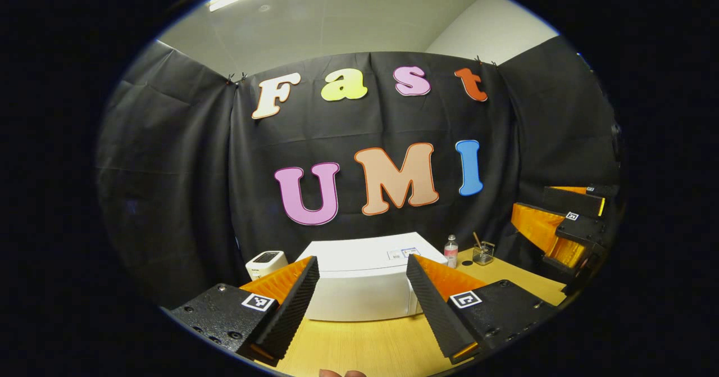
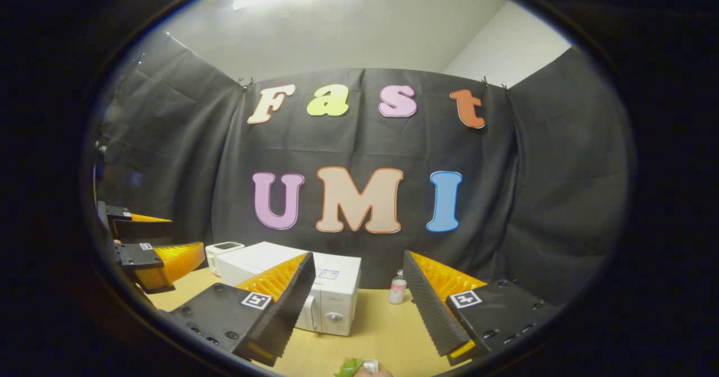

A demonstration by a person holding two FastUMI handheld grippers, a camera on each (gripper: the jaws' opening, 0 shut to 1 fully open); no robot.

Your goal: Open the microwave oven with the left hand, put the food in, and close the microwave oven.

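I held my left gripper [image 1: 362, 309] level above the wooden table [image 1: 365, 349], its fingers spread wide apart and gripping nothing, and my right gripper [image 2: 356, 315] was held the same way, fingers apart and empty, with a bit of green food [image 2: 349, 368] at the bottom edge just below it. Farther off, the white microwave oven [image 1: 362, 278] sat shut on the table between my left fingers, well apart from them, with a small bottle [image 1: 451, 251] beside it.
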